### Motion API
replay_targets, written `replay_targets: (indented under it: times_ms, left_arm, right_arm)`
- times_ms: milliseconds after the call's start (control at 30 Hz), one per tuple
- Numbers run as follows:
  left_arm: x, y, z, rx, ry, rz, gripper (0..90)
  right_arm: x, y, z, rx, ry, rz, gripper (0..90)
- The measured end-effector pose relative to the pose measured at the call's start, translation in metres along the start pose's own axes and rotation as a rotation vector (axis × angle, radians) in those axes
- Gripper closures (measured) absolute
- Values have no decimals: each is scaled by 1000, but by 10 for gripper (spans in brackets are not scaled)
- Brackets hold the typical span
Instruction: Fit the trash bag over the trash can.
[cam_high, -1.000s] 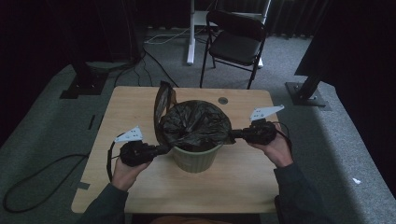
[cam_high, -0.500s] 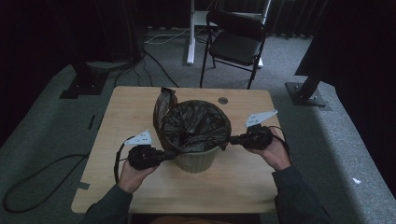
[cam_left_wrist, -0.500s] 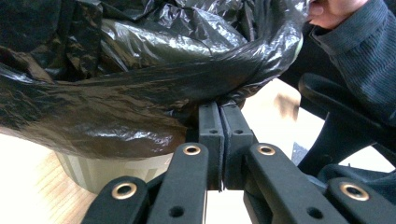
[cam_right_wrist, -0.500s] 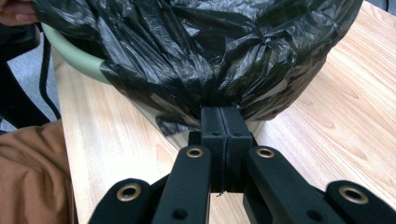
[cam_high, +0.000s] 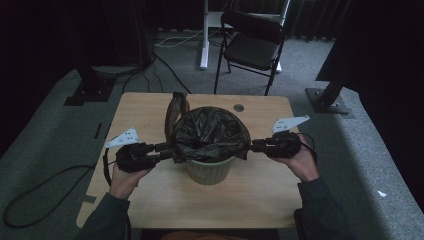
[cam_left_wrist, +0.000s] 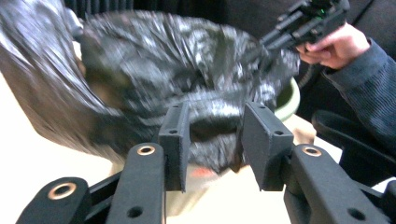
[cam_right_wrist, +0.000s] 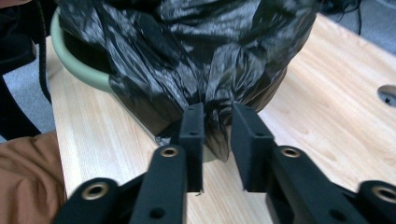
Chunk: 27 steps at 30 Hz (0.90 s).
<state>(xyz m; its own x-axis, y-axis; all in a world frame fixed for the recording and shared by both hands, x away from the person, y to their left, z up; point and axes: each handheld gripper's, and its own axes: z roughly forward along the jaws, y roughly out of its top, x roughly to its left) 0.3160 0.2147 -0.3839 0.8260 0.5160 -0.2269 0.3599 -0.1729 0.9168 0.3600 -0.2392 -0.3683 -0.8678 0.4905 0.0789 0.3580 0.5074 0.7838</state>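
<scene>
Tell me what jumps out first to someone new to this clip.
The black bin bag draped over the pale green bin at the middle of the wooden table. The left gripper and right gripper meet it from opposite sides, the right one pinching a fold of the plastic. An empty black chair stands behind.

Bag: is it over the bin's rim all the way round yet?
No. The bag covers most of the rim, but green rim shows bare beside it in the right gripper view.
</scene>
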Motion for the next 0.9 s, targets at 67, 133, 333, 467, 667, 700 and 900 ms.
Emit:
replay_targets:
  times_ms: [67,133,333,467,667,700,900]
  left_arm:
    - [1,5,-2,-13,5,6,596]
    - [3,9,-1,-2,24,9,588]
    - [18,20,15,16,65,-19,555]
    - [25,23,25,24,75,-45,546]
    - [26,18,30,51,62,-67,639]
    - [26,17,29,50,60,-68,660]
    - [23,13,26,43,59,-69,806]
  right_arm:
    - [0,2,-4,-15,-2,-3,708]
    - [0,4,-8,-44,0,0,686]
    - [5,23,-2,-83,12,-27,630]
    - [12,35,12,-70,22,-65,607]
    - [16,38,29,-10,47,-91,684]
    - [16,36,29,-3,51,-90,728]
    - [18,29,21,-21,65,-95,896]
